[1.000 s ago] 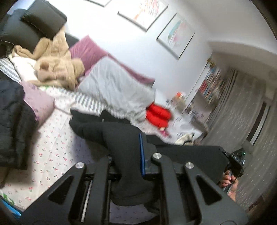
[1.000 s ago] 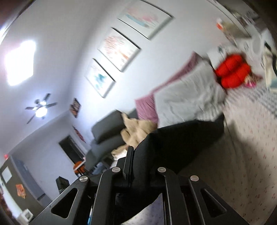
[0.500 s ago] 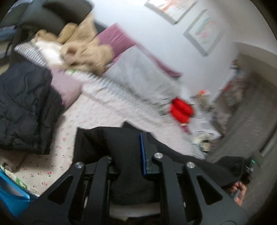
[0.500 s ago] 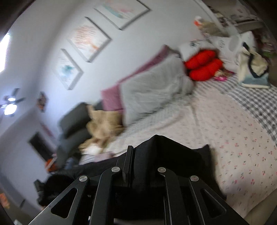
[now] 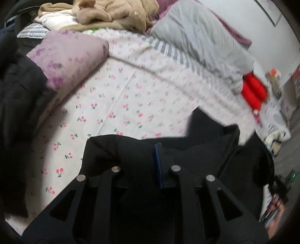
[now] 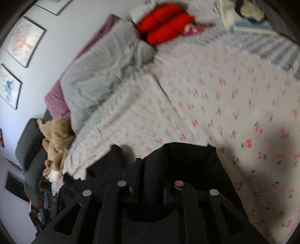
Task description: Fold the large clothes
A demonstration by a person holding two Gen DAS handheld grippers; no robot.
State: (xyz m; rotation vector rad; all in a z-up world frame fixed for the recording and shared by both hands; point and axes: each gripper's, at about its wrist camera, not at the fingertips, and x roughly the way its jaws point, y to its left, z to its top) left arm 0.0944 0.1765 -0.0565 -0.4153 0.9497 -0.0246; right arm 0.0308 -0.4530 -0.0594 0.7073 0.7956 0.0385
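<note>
While the left gripper [image 5: 148, 165] and right gripper [image 6: 150, 178] each pinch the black garment [image 5: 202, 131] over the bed [image 5: 131, 97], no neat fold shows yet.

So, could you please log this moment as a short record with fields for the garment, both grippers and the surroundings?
garment: black garment, bunched, held over the bed
left gripper: shut on the black garment
right gripper: shut on the black garment
surface: cherry-print bedsheet
nearby: grey pillow, red cushion, tan clothes pile, dark jacket at the left edge
image quality: motion blur in both views
</note>
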